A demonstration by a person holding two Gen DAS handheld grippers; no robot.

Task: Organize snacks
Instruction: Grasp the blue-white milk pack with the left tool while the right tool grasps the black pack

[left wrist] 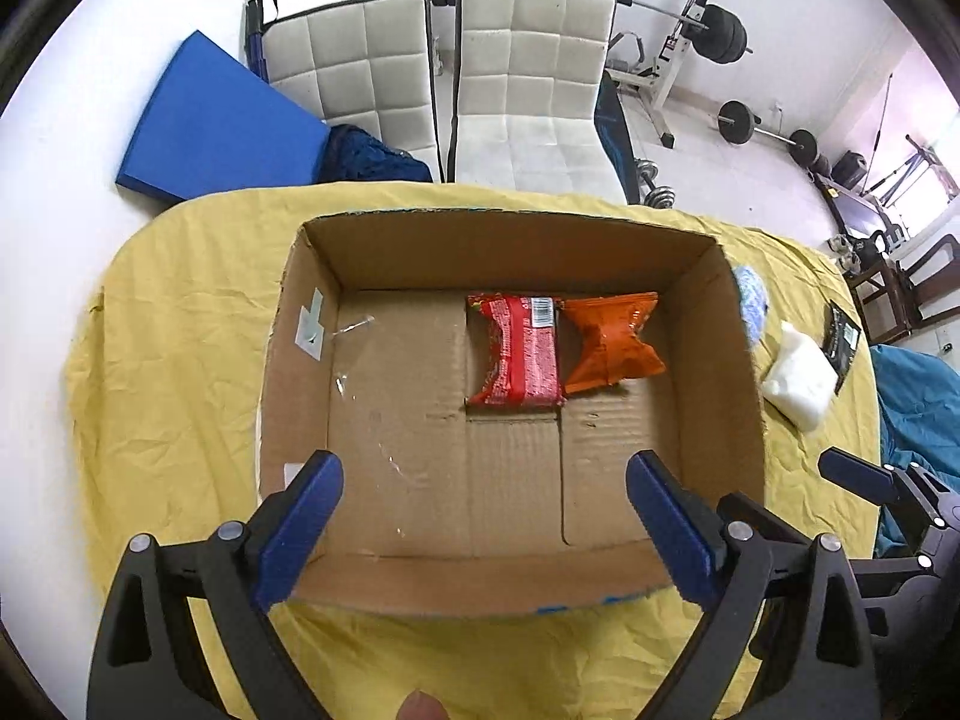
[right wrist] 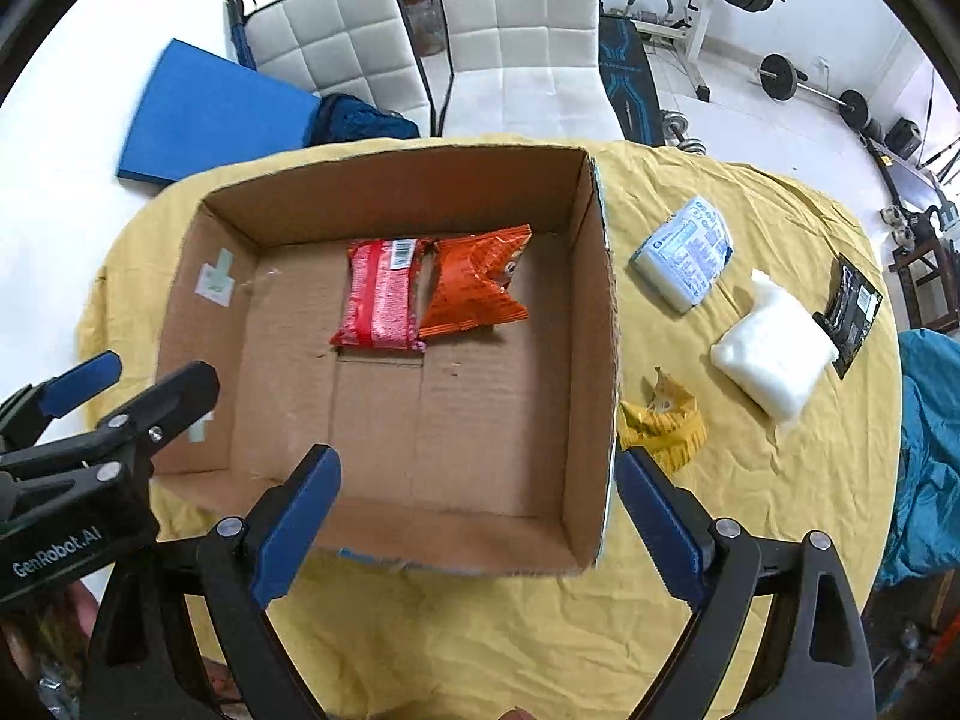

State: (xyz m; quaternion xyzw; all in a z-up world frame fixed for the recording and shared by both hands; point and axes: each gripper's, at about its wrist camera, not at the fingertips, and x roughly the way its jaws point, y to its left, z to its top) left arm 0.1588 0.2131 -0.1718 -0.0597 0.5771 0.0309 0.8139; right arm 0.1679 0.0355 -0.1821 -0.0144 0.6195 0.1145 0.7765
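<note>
With both my left claw (left wrist: 483, 531) and right claw (right wrist: 477, 516) gaping empty over the box (right wrist: 603, 324), the nearest loose snack, the yellow packet (right wrist: 663, 429), lies on the worktop just right of the box wall, nearest my right claw.

"GenRobot.AI" in white on the left gripper (right wrist: 90, 396) body, at 8 o'clock in the right wrist view. Red pack (right wrist: 379, 294) has a barcode (digits unreadable); other pack print too small to read.
</note>
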